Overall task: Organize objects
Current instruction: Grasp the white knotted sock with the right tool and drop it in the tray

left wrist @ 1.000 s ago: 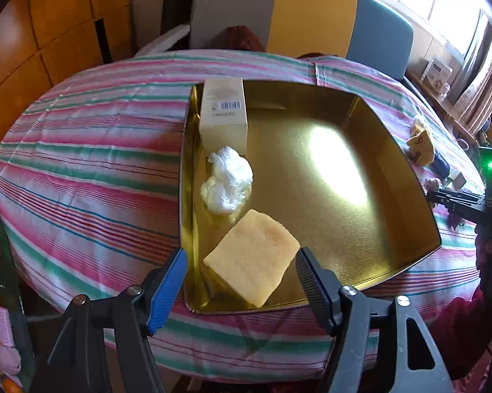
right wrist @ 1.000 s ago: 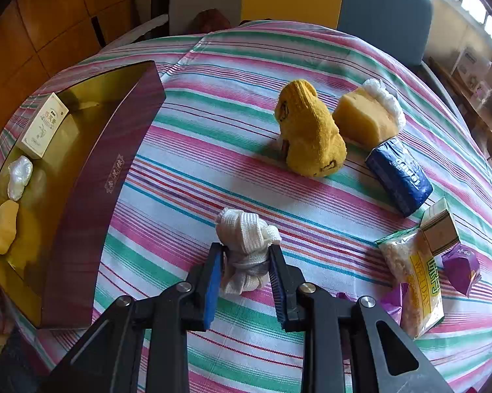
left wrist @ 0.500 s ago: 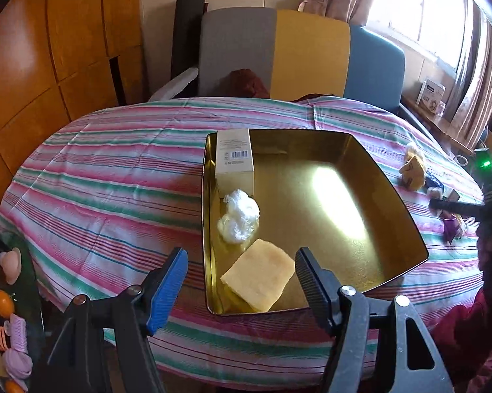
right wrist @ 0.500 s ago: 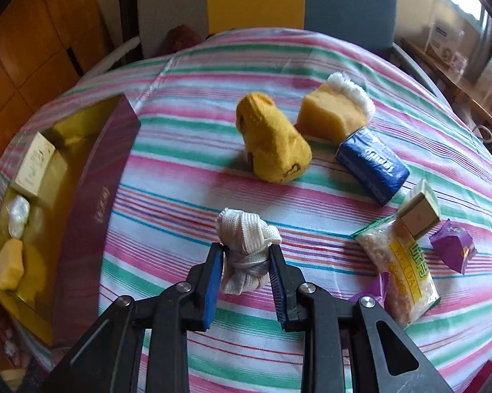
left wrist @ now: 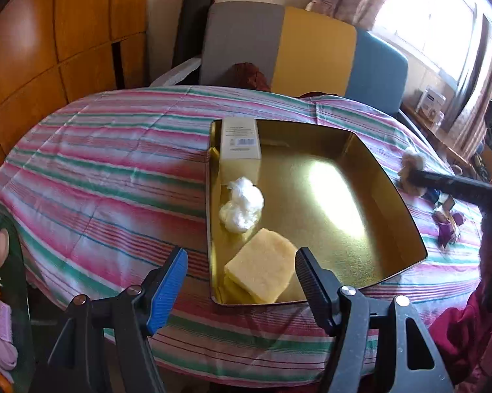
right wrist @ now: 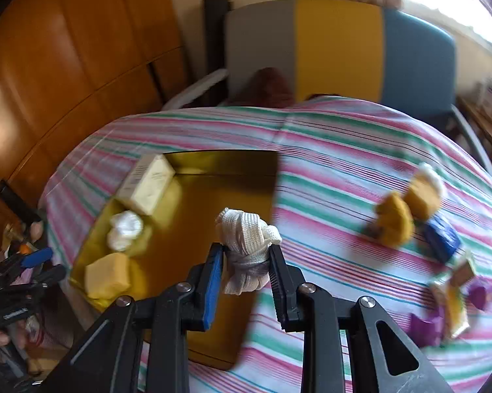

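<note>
Right gripper (right wrist: 246, 262) pinches rolled white sock (right wrist: 246, 249) above gold tray (right wrist: 193, 163); left gripper (left wrist: 241, 268) spread.

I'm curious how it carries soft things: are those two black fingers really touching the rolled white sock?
Touching. The right wrist view shows the right gripper with both pads pressed against the rolled white sock, squeezing it.

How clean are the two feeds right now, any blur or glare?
Right wrist: motion-smeared, loose items at right blurred, rolled white sock in the gripper sharp. Left wrist: sharp, window glare on the gold tray floor.
</note>
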`<state>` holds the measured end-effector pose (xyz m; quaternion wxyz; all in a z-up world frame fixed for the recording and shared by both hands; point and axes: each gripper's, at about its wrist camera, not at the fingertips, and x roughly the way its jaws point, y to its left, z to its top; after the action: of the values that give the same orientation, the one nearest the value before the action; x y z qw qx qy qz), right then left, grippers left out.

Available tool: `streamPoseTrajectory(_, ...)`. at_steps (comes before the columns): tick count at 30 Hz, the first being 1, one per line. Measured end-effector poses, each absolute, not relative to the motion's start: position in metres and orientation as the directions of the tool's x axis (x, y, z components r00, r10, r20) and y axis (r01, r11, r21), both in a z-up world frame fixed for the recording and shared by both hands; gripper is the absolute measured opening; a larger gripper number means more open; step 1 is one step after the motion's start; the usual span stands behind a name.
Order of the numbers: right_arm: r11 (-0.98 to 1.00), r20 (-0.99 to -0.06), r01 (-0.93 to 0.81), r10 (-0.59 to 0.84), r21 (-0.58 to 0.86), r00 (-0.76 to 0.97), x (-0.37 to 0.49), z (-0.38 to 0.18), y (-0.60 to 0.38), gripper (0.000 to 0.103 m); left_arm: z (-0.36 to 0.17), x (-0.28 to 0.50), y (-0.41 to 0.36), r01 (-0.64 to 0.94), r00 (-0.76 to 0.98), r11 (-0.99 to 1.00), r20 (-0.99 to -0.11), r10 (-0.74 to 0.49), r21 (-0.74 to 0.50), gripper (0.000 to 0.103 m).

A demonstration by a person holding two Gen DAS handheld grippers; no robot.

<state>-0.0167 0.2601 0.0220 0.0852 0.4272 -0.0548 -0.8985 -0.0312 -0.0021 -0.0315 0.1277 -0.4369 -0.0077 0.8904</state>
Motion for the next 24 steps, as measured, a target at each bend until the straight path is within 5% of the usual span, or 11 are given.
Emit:
streamPoseTrajectory(13, -0.933, -0.857, 0.247, -0.343, 0.263, -0.384, -0.084, -0.069, 0.113, 0.032, -0.043, -0.035, -0.046, -0.118, -0.580, -0.975, -0.785, 0.220, -0.186, 0.061)
streamPoseTrajectory(17, -0.919, -0.837, 0.250, -0.383, 0.304, -0.390, -0.084, -0.069, 0.106, 0.050, -0.047, -0.037, -0.049, -0.108, -0.575, -0.978, -0.791, 0.210, -0.181, 0.061)
streamPoseTrajectory(24, -0.929, -0.814, 0.227, -0.367, 0.294, -0.449, -0.073, -0.048, 0.126, 0.060, -0.041, -0.035, -0.041, -0.125, -0.584, -0.980, -0.787, 0.200, -0.155, 0.061)
